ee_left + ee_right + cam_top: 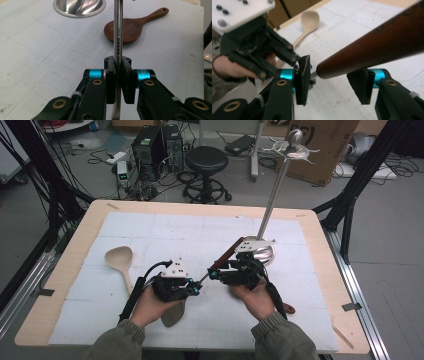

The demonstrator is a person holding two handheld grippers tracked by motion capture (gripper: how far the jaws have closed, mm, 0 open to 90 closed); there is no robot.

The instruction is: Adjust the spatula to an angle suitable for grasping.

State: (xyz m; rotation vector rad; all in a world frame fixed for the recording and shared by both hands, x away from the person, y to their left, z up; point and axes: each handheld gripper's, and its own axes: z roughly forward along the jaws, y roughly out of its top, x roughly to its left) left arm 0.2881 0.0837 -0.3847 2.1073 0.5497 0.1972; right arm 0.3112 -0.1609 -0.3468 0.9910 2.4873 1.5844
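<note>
My left gripper (118, 62) is shut on the thin metal shaft (117, 30) of a long utensil. In the high view this utensil runs from a greyish blade (173, 315) under the left hand, through the left gripper (196, 287), up to a dark brown wooden handle (227, 256). My right gripper (332, 75) stands open, and the thick brown handle (372, 47) passes between its two spread pads without being clamped. In the high view the right gripper (216, 271) faces the left one at the table's middle.
A pale wooden spoon (120, 260) lies left of the hands. A dark wooden spoon (130, 27) lies on the white mat (150, 230), its handle end (289, 309) showing behind the right hand. A steel stand base (265, 254) with a tall pole (277, 185) stands just beyond the right gripper.
</note>
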